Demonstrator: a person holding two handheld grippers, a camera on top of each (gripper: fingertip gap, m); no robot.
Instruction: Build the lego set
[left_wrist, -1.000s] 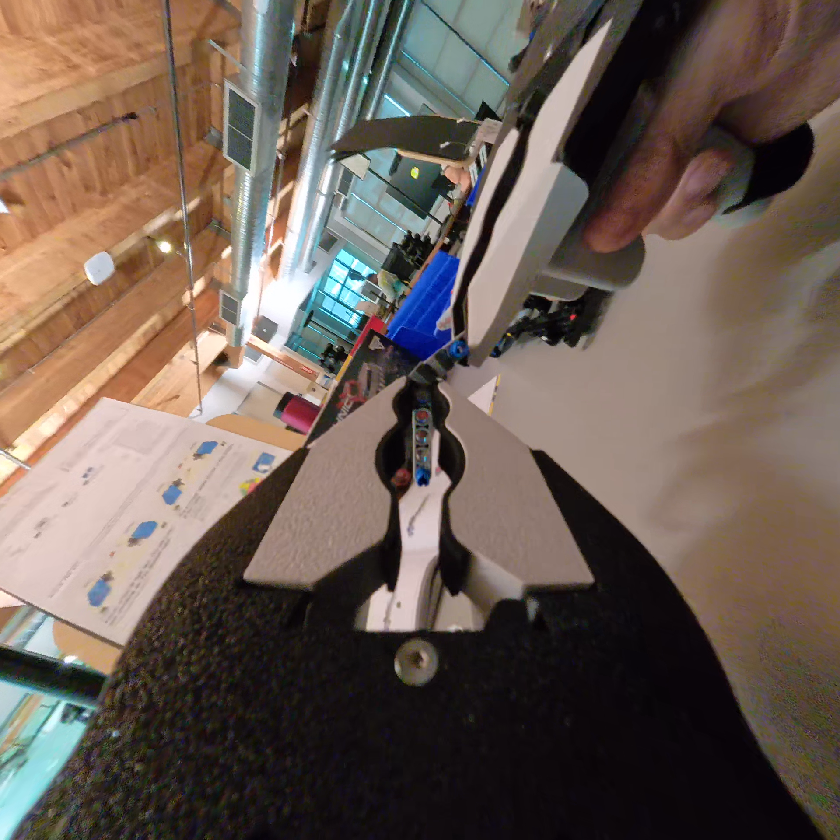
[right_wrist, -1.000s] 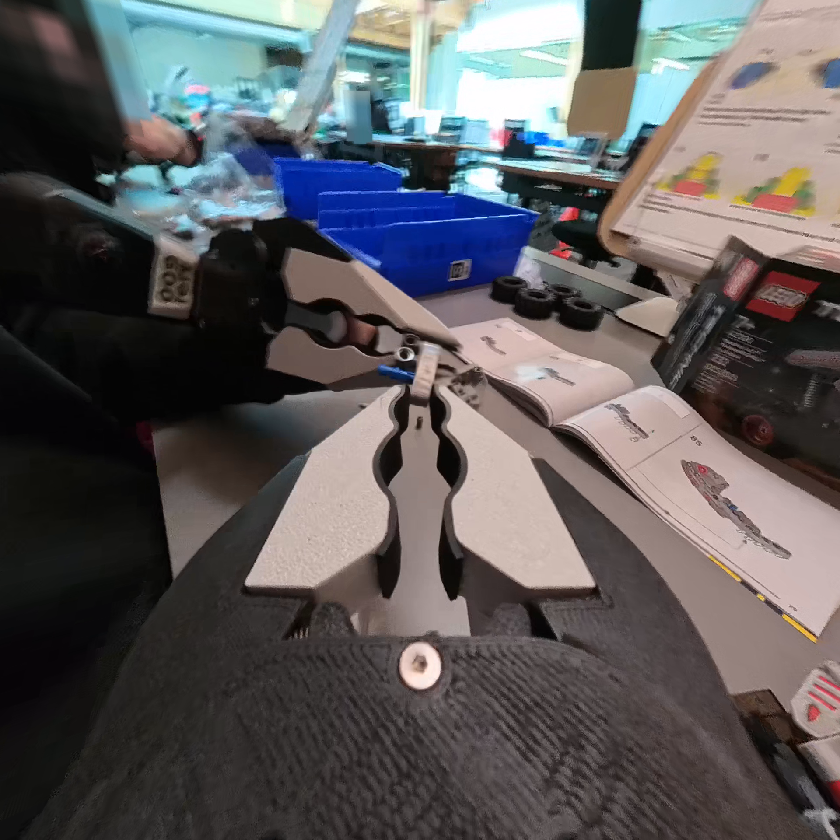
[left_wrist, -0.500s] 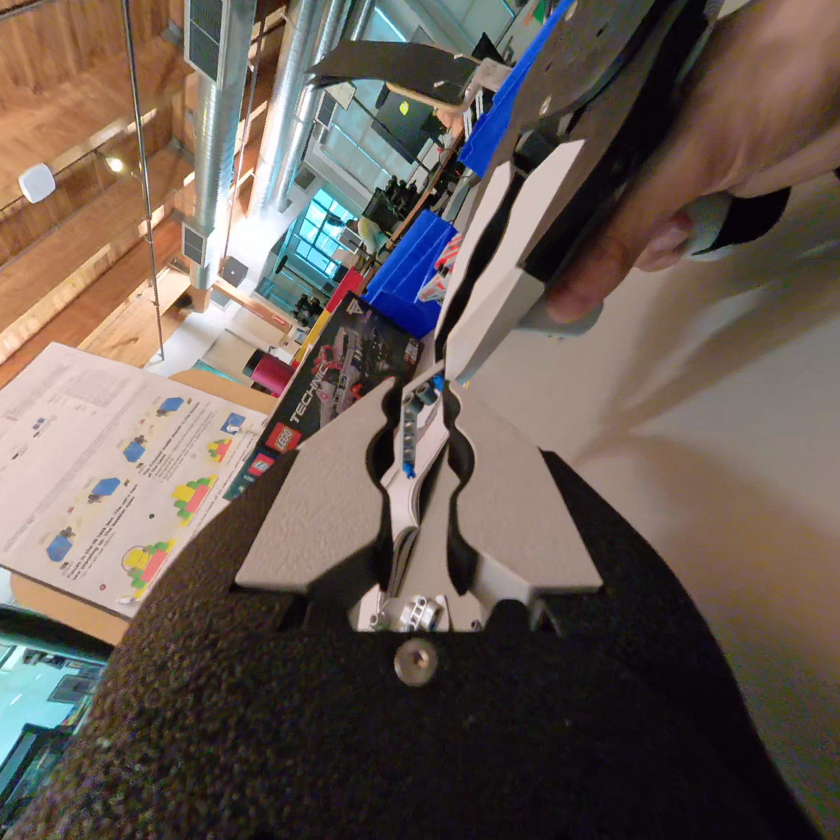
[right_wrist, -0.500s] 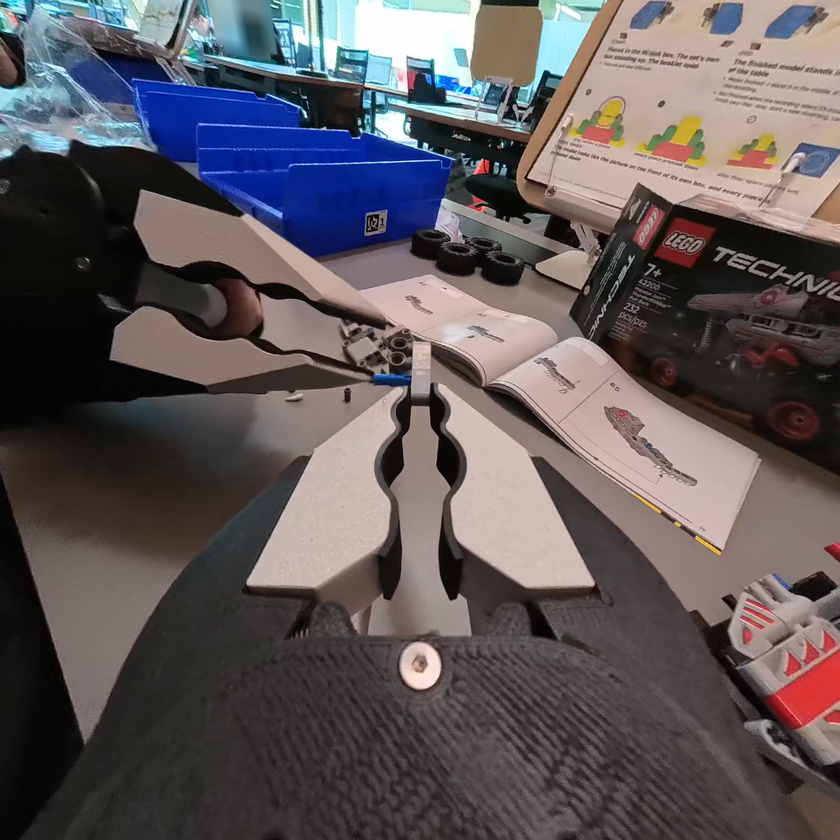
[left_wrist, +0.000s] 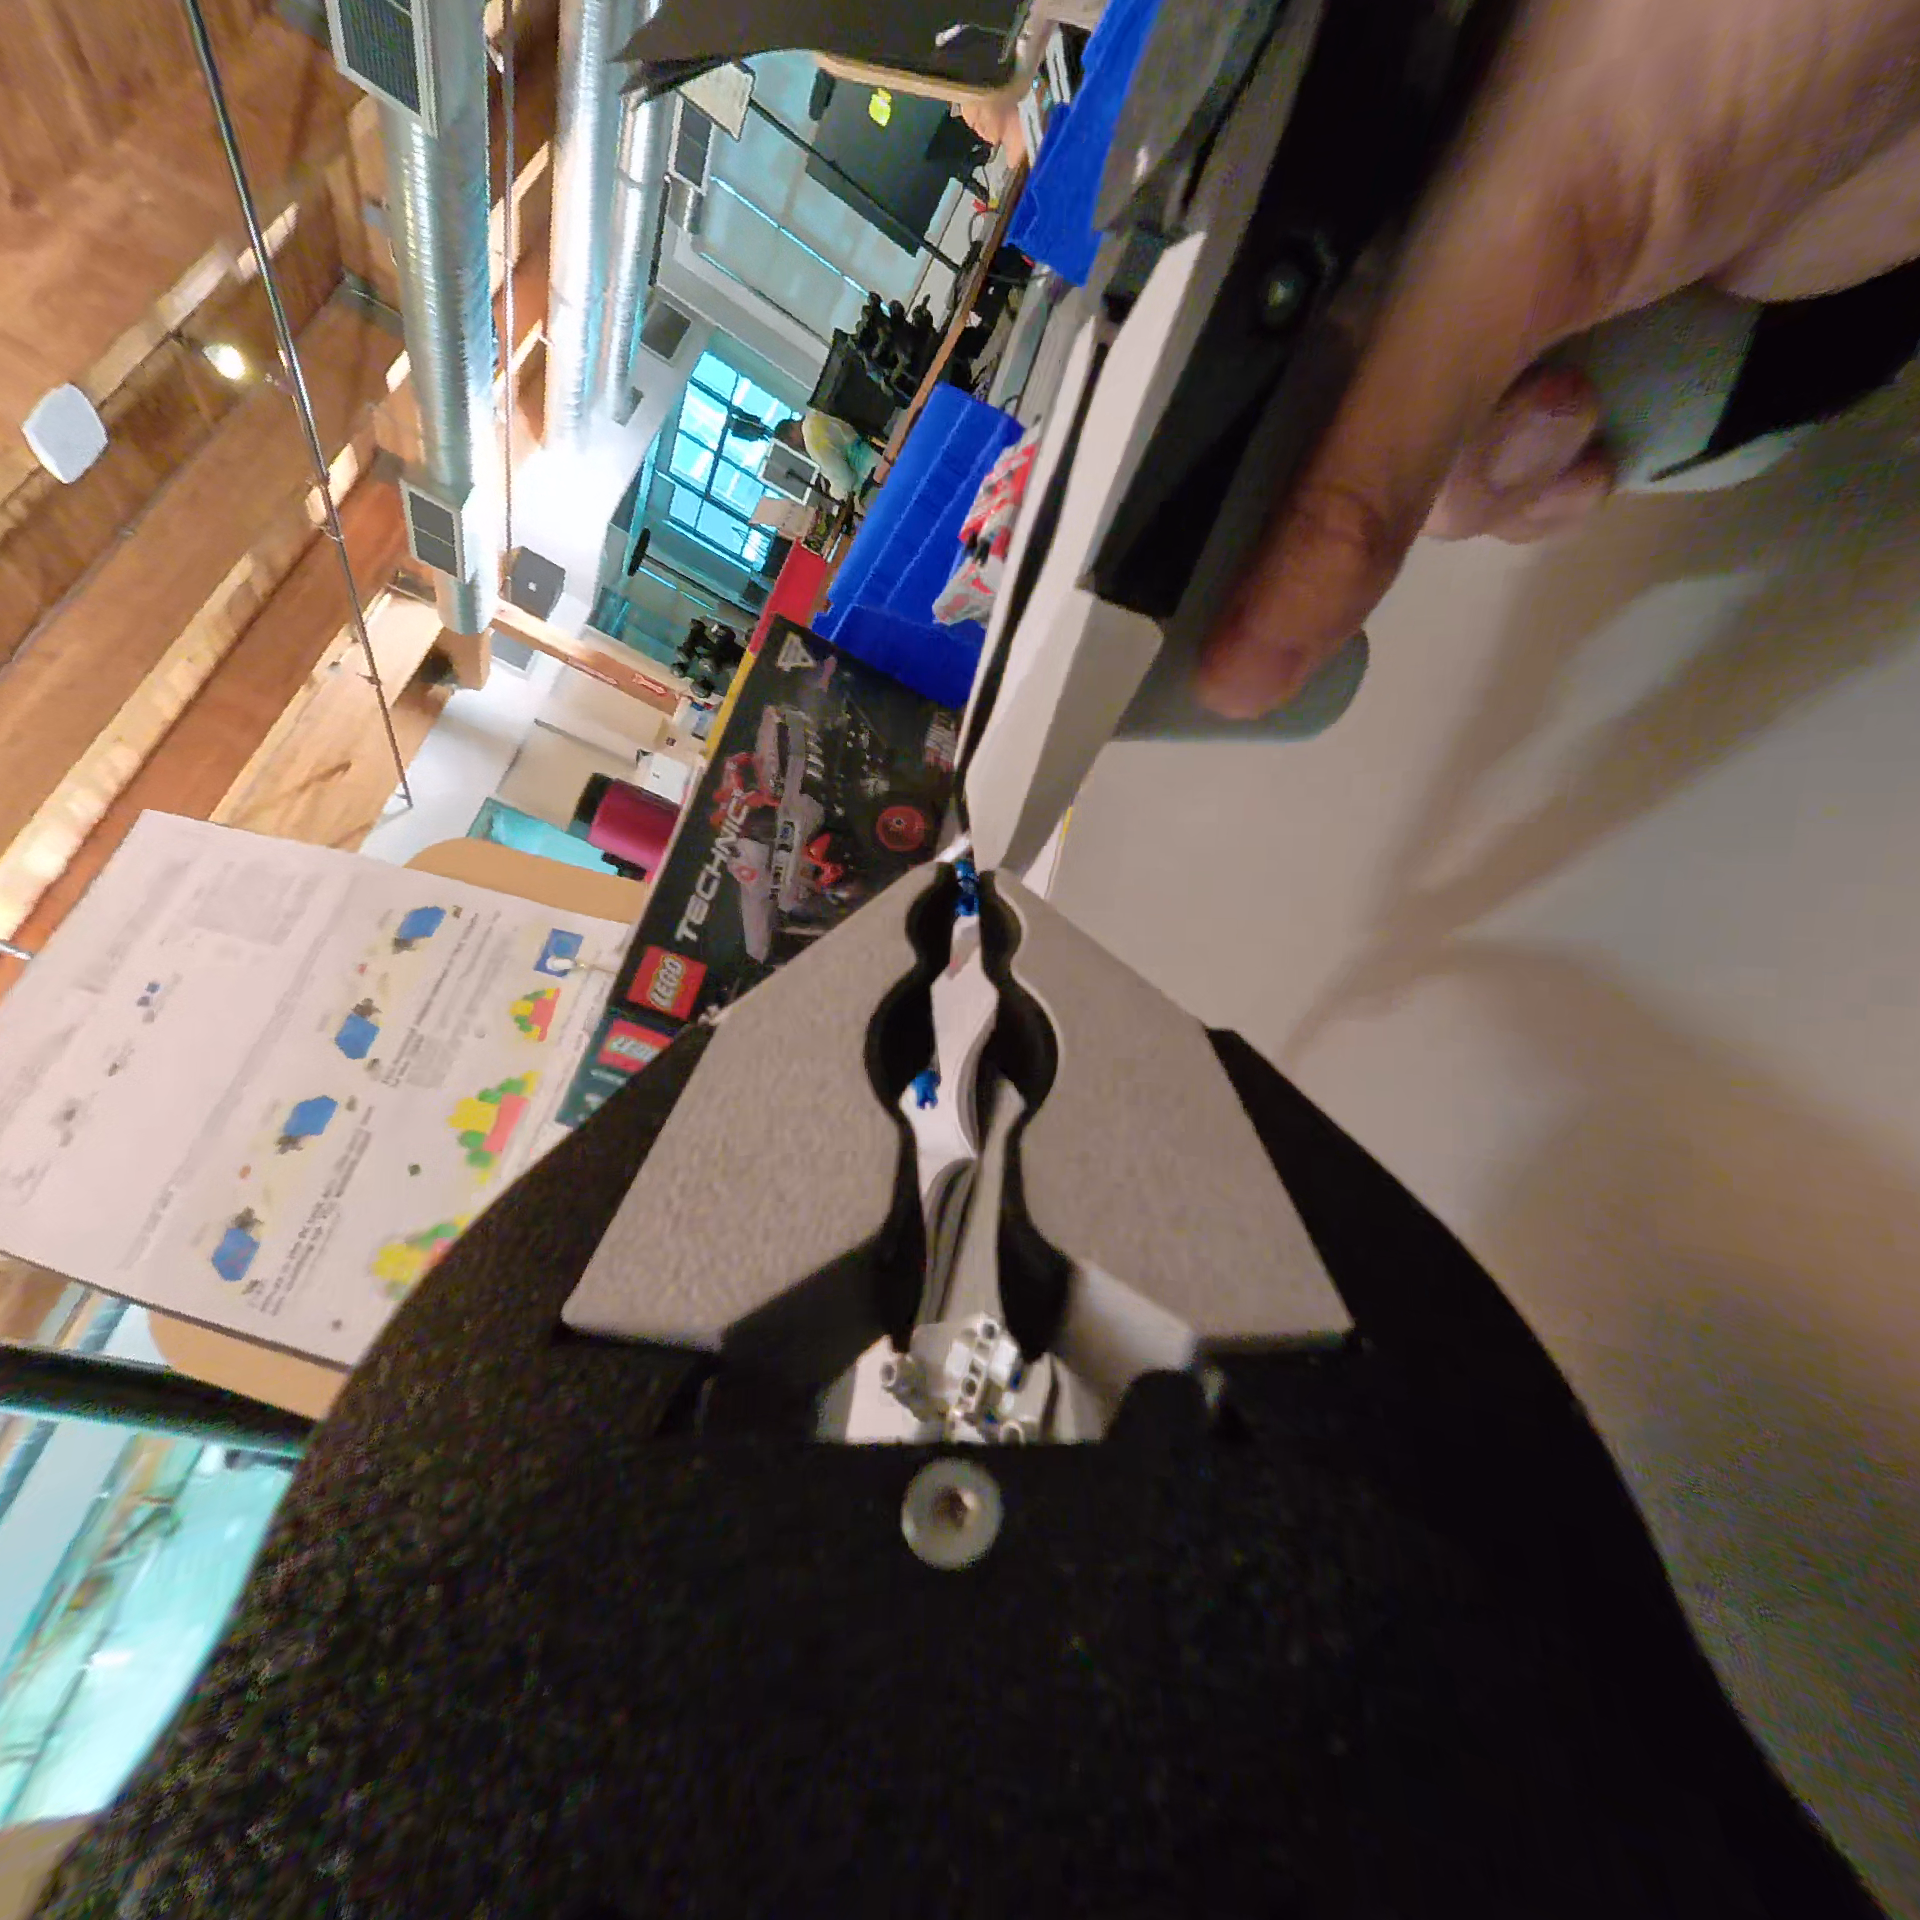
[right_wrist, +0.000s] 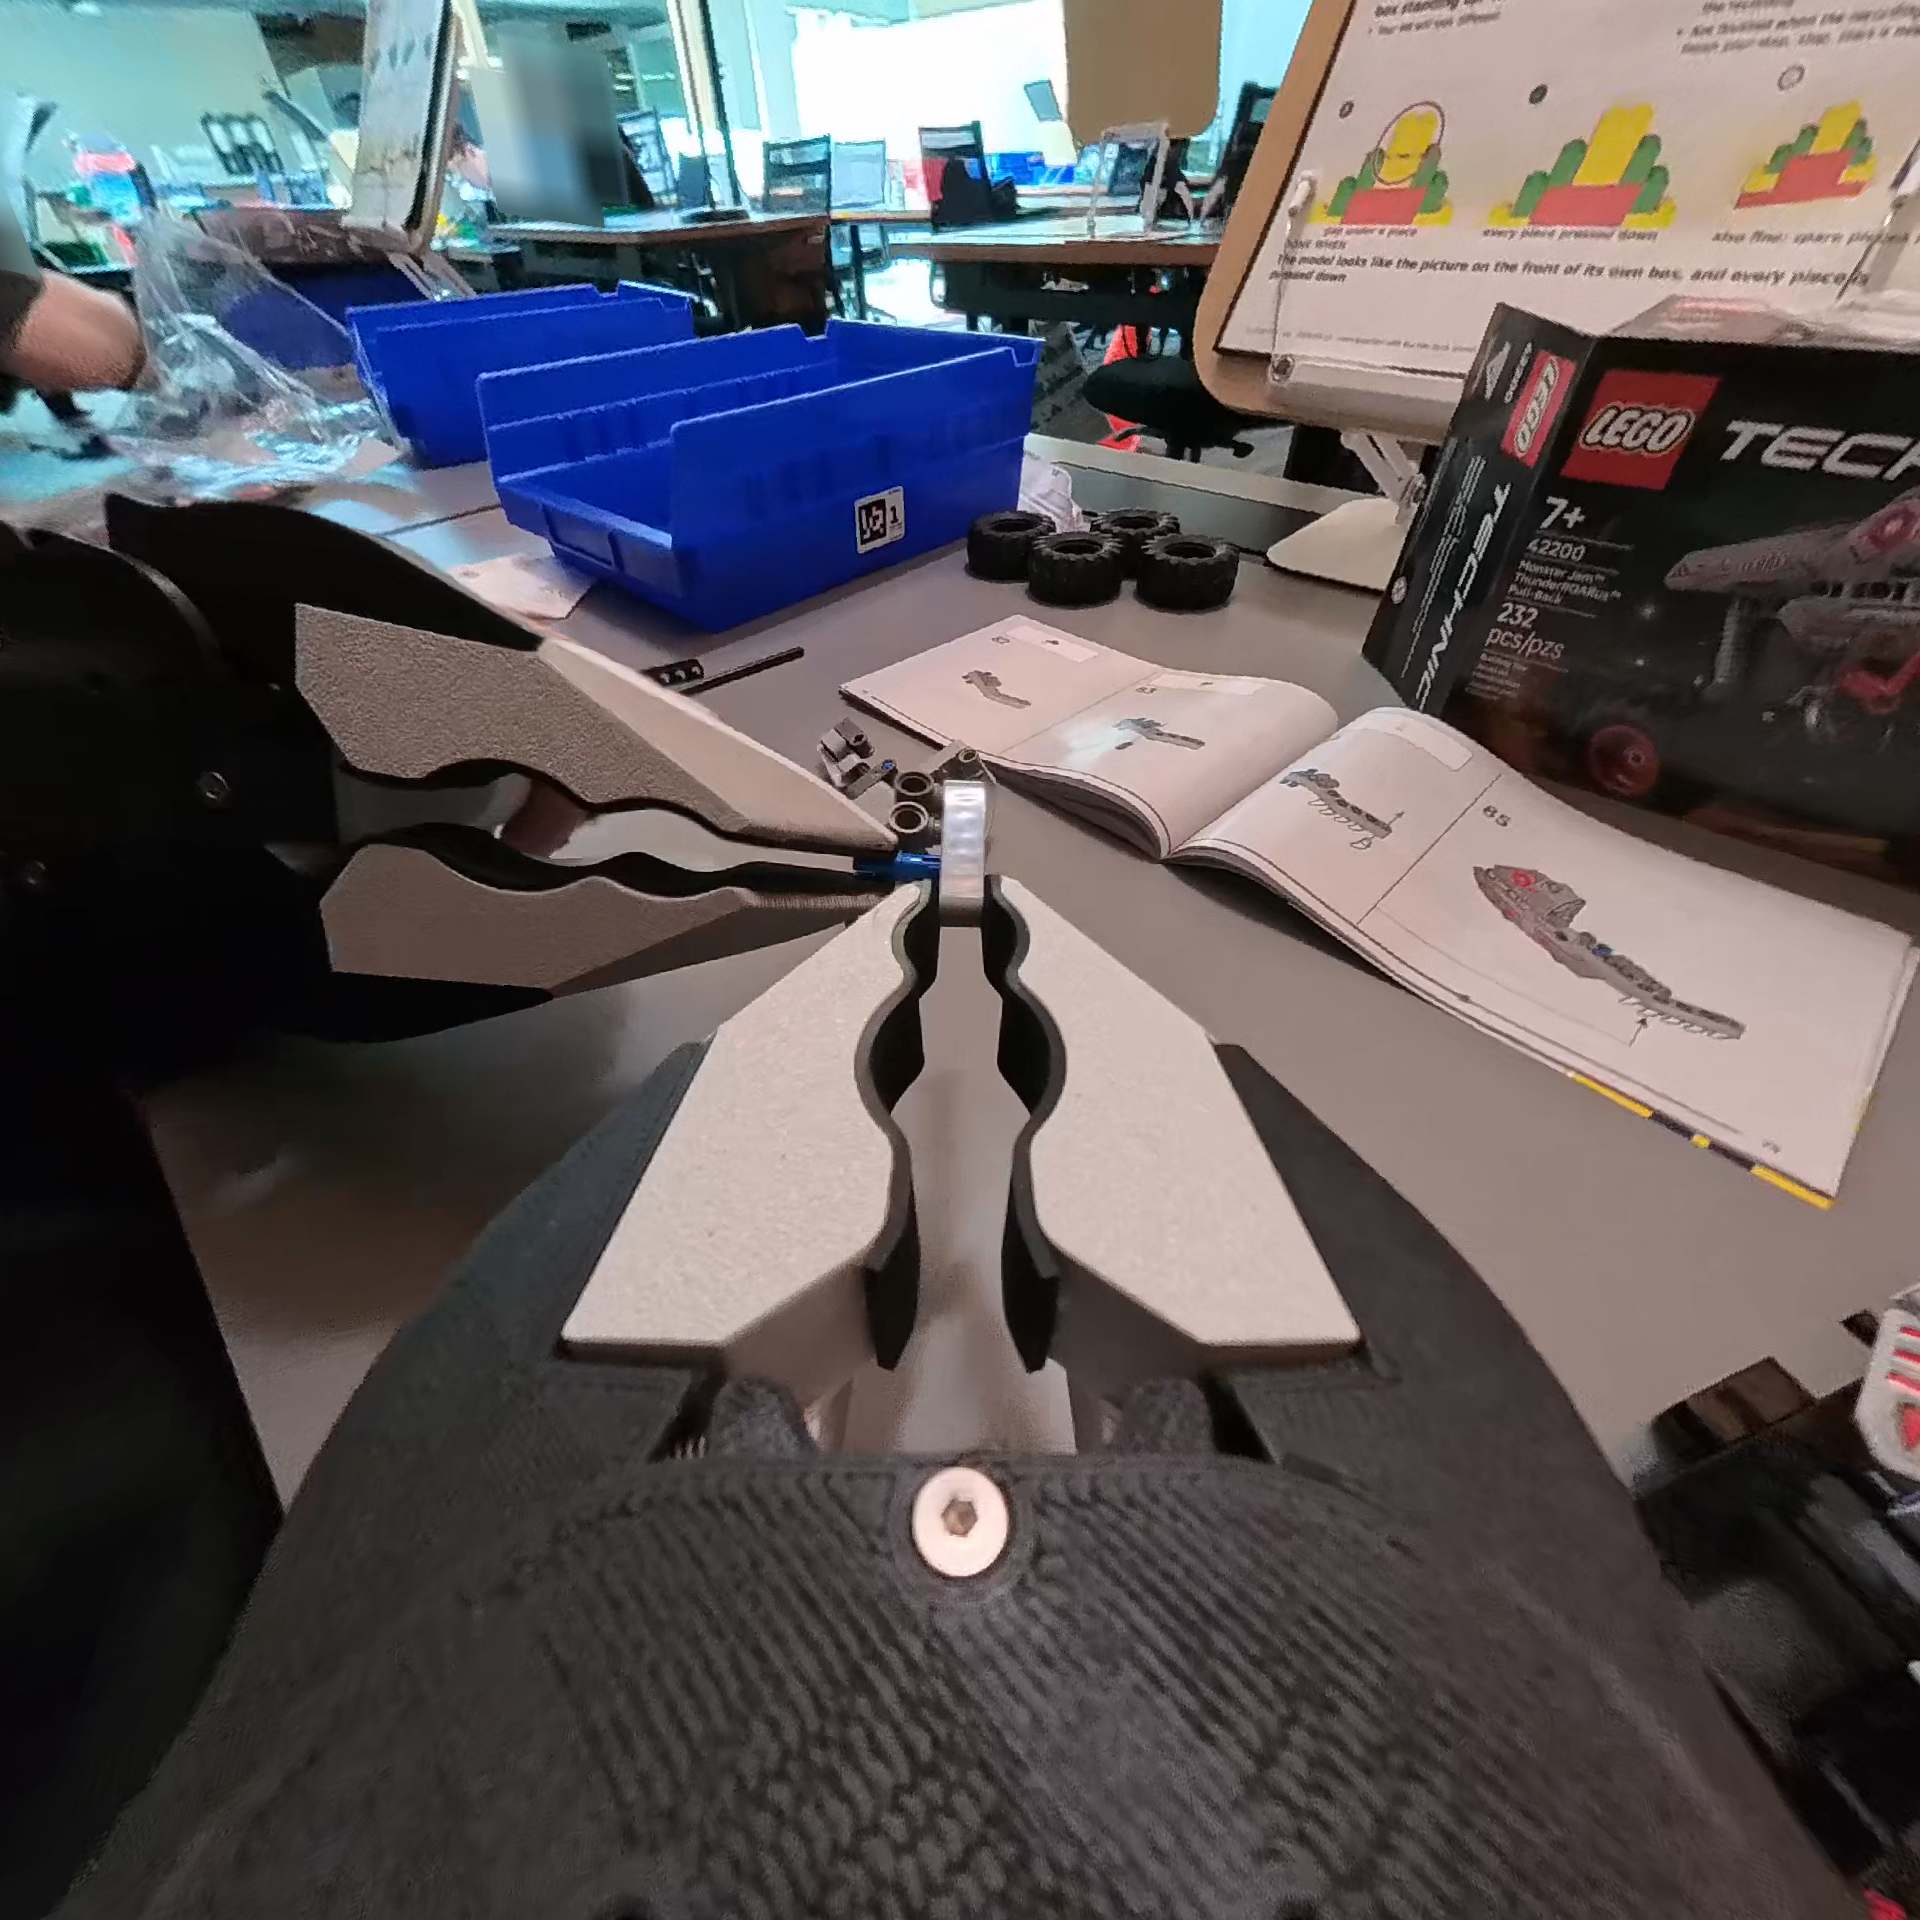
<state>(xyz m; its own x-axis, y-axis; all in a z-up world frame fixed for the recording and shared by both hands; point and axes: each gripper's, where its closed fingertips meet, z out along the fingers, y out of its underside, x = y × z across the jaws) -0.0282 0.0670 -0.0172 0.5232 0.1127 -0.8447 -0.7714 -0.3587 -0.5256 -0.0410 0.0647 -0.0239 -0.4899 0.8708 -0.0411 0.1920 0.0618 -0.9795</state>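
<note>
— What did your right gripper (right_wrist: 961, 894) have at that moment?

— Its fingers were pinched on a light grey beam (right_wrist: 963, 844), which stood upright out of the tips, above the grey table (right_wrist: 1195, 997). In my left wrist view the same gripper (left_wrist: 1023, 821) came in from the top with a hand (left_wrist: 1538, 312) wrapped round it.

— And the left?

— My left gripper (left_wrist: 966, 902) had its tips pressed on a small blue pin (left_wrist: 966, 899). From the right wrist view it (right_wrist: 883, 857) lay sideways, coming in from the left, and the pin (right_wrist: 906, 860) pointed at the side of the beam, its end touching or just short of it; I could not tell which.

— Where were the other parts?

— A few loose dark grey pieces (right_wrist: 883, 774) lay on the table just behind the beam, next to the open booklet (right_wrist: 1351, 862). Four black tyres (right_wrist: 1107, 556) sat farther back, between the blue bin (right_wrist: 769, 468) and the set's box (right_wrist: 1683, 561). A black axle (right_wrist: 727, 670) lay in front of the bin. A sheet on a stand (right_wrist: 1558, 177) stood behind the box.
</note>
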